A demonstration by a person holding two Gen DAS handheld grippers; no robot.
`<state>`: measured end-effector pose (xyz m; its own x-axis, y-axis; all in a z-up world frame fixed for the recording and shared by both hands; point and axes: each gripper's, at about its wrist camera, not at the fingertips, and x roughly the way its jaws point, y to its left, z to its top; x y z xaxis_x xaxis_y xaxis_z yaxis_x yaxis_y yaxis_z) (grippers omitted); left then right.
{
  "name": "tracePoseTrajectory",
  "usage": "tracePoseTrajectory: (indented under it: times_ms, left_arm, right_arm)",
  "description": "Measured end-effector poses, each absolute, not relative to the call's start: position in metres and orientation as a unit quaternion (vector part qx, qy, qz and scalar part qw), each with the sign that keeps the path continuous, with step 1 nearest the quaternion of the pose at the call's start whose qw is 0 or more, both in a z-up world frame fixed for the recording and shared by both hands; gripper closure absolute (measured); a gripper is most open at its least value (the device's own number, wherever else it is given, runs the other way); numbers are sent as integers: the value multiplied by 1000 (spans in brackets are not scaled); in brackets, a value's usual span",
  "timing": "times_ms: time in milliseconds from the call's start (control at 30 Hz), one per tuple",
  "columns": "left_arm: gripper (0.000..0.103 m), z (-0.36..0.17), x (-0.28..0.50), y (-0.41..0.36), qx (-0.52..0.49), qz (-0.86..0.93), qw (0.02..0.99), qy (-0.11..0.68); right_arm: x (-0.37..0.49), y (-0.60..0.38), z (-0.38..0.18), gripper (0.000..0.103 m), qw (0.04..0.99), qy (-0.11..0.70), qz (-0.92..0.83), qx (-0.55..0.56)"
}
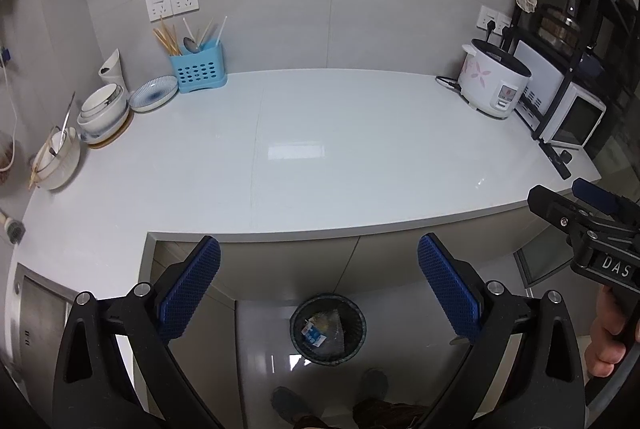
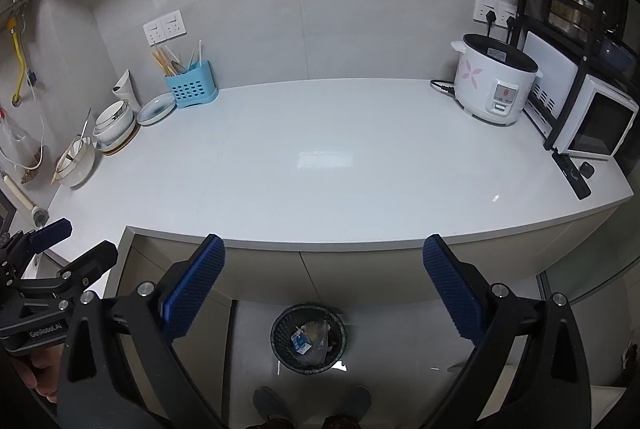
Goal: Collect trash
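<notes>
A round black mesh bin (image 1: 328, 329) stands on the floor in front of the counter, holding a small blue-and-white carton (image 1: 313, 334) and crumpled clear wrapping. The same bin (image 2: 308, 338) and carton (image 2: 300, 343) show in the right wrist view. My left gripper (image 1: 319, 257) hangs open above the bin with nothing between its blue pads. My right gripper (image 2: 324, 255) is open too and holds nothing. Each gripper also appears at the edge of the other's view, the right gripper (image 1: 560, 197) at the right and the left gripper (image 2: 76, 241) at the left.
The white countertop (image 1: 320, 149) carries a blue utensil caddy (image 1: 198, 71), stacked bowls and a plate (image 1: 105, 109) at the left, and a rice cooker (image 1: 494, 83) and small oven (image 1: 576, 119) at the right. A person's shoes (image 2: 308, 405) stand by the bin.
</notes>
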<state>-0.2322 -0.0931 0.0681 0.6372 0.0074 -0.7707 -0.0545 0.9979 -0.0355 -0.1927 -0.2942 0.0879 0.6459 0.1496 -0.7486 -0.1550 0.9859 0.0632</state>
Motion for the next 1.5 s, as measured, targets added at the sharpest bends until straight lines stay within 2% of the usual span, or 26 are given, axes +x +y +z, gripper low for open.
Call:
tracePoseTrajectory:
  times_ms: [1500]
  left_arm:
    - [6,64,-221,-97,-30,22,905,425]
  right_arm:
    - [-180,-294,79,8,901,425,90,-5]
